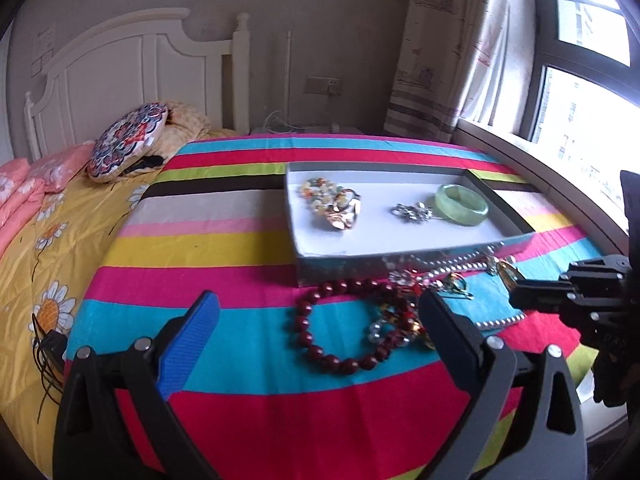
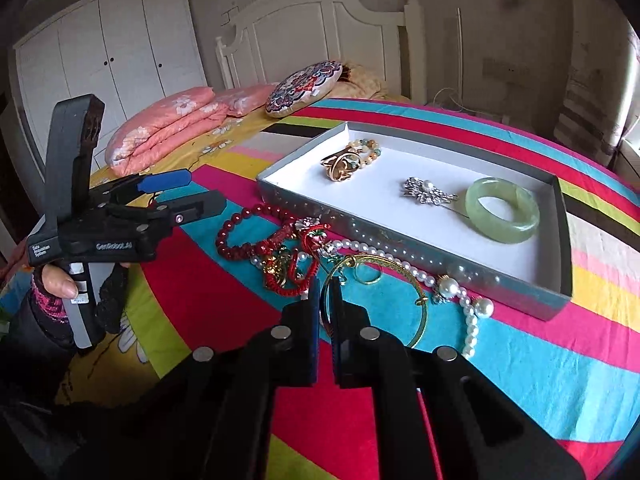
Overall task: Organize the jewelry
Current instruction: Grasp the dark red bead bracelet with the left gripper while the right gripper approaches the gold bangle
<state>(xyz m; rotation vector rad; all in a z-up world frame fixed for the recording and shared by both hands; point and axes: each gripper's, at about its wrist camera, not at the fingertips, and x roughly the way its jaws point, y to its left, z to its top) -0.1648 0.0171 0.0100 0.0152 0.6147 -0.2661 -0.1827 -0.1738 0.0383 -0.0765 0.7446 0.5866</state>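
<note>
The thin gold wire bangle [image 2: 380, 280] is pinched by the right gripper [image 2: 326, 296], its jaws nearly closed, beside the shallow grey cardboard tray [image 2: 420, 248].

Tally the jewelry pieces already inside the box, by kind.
Beaded bracelet: 1
Gold brooch: 1
Silver brooch: 1
Green bangle: 1
Total in the box: 4

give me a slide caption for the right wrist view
Right tongs shut on gold bangle beside tray.
</note>
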